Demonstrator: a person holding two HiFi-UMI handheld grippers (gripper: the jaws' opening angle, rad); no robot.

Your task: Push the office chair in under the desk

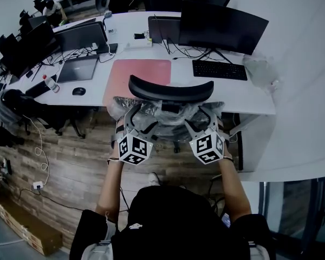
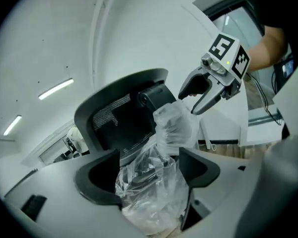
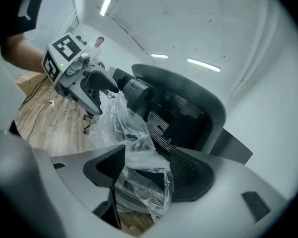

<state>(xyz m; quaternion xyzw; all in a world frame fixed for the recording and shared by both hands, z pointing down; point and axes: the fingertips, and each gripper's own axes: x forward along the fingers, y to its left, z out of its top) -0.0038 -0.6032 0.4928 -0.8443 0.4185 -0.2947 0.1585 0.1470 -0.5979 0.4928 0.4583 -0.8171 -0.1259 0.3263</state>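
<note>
The office chair (image 1: 170, 90) has a black curved headrest and a back wrapped in clear plastic. It stands at the front edge of the white desk (image 1: 249, 93), with its headrest over the desk's edge. My left gripper (image 1: 136, 118) holds the left side of the wrapped back, and my right gripper (image 1: 201, 118) holds the right side. The left gripper view shows my left gripper (image 2: 150, 177) with crumpled plastic and dark frame between its jaws, and my right gripper (image 2: 196, 100) beyond. The right gripper view shows the same for my right gripper (image 3: 148, 175), with my left gripper (image 3: 97, 95) across.
The desk carries a pink mat (image 1: 138, 72), a keyboard (image 1: 219, 69), a monitor (image 1: 222, 26), a laptop (image 1: 77, 68), a mouse (image 1: 79, 91) and a bottle (image 1: 51, 83). Another dark chair (image 1: 21, 104) stands at left. Cables and a cardboard box (image 1: 24, 229) lie on the wood floor.
</note>
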